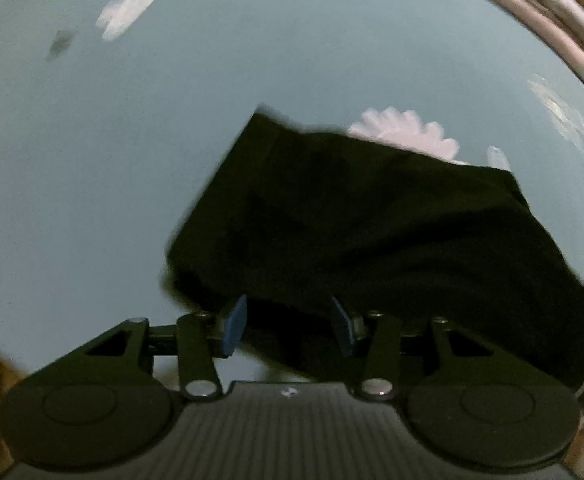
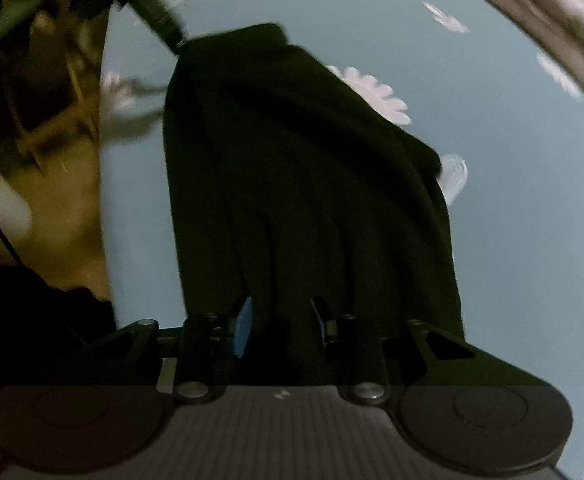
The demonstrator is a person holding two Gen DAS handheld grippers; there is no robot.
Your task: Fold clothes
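Two sets of jaws, both parted around dark cloth. Left gripper (image 1: 288, 324): blue pads spread, the dark garment (image 1: 372, 220) bunched between them and running off toward 1 o'clock. Right gripper (image 2: 280, 326): pads likewise apart, the same garment (image 2: 300, 184) stretching lengthwise toward 12 o'clock in long folds (pinched or only straddled, cannot tell). Beyond, a blue sheet (image 1: 112, 168) with pale cloud prints, under the cloth. Neither side clearly nearer.
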